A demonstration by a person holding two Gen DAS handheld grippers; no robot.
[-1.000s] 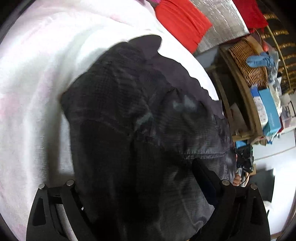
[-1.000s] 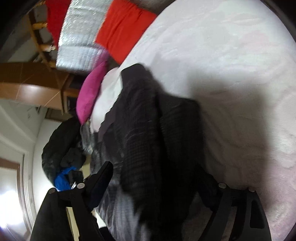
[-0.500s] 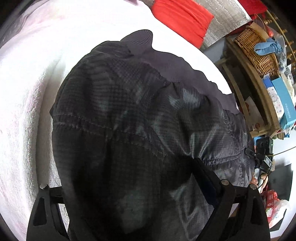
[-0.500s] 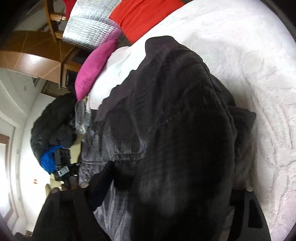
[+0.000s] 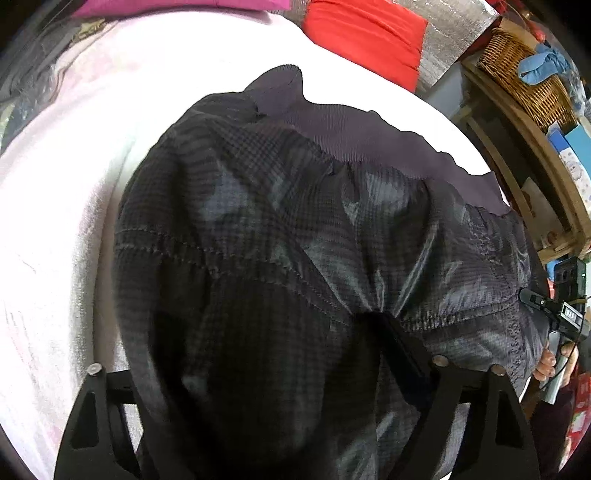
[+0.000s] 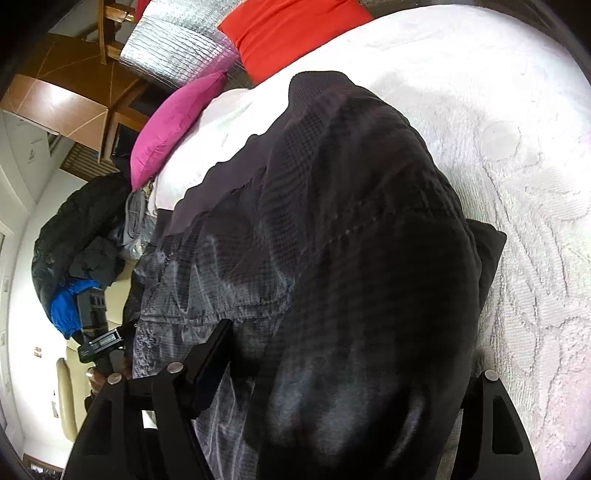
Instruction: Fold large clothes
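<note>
A dark checked jacket (image 5: 295, 229) with a ribbed hem (image 5: 369, 129) lies bunched on the white bedspread (image 5: 55, 221). My left gripper (image 5: 258, 332) straddles a thick fold of it, and its jaws are closing. The right finger (image 5: 399, 350) presses into puckered cloth, while the left finger is hidden under fabric. In the right wrist view the same jacket (image 6: 351, 221) fills the middle. My right gripper (image 6: 343, 332) holds a bulky dark fold. Its left finger (image 6: 210, 354) lies against the cloth, and the jacket covers its right finger.
A red pillow (image 5: 365, 40) and a silver quilted cover (image 5: 454, 29) lie at the head of the bed. A wicker basket (image 5: 528, 81) sits on a wooden shelf to the right. A magenta pillow (image 6: 177, 122) and a heap of dark clothes (image 6: 81, 229) lie beyond the bed's left edge.
The jacket has spread out and now fills more of both views. Both cameras have swung toward the pillows. Both pairs of jaws stand a little narrower around the cloth.
</note>
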